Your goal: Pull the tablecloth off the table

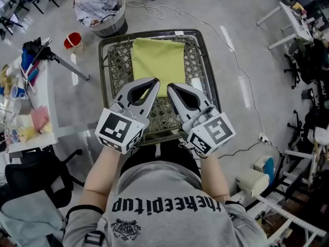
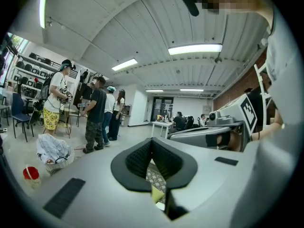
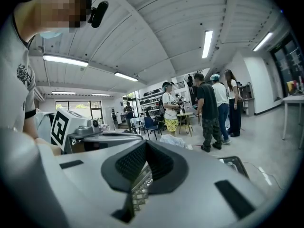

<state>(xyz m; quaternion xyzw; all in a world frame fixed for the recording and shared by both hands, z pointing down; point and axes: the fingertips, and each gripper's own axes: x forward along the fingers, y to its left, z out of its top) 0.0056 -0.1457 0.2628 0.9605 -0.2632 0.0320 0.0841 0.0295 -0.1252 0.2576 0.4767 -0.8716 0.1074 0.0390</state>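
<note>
A yellow-green tablecloth point(image 1: 158, 58), folded small, lies on the far half of a dark metal table with a lattice top point(image 1: 119, 60). Both grippers hover side by side above the table's near half, pointing away from me. My left gripper point(image 1: 154, 81) is shut with nothing between its jaws, its tip just short of the cloth's near edge. My right gripper point(image 1: 170, 86) is also shut and empty. In the left gripper view the closed jaws point(image 2: 152, 141) leave a slit that shows lattice and a bit of the yellow cloth point(image 2: 156, 194). The right gripper view shows only lattice point(image 3: 140, 188) under its closed jaws point(image 3: 146, 144).
A basket of crumpled laundry point(image 1: 101, 9) and a red cup point(image 1: 73, 40) stand on the floor beyond the table's far left corner. A white side table with small items point(image 1: 31, 107) is at the left. Cables point(image 1: 234, 50) run along the right. Several people point(image 2: 97, 113) stand further off.
</note>
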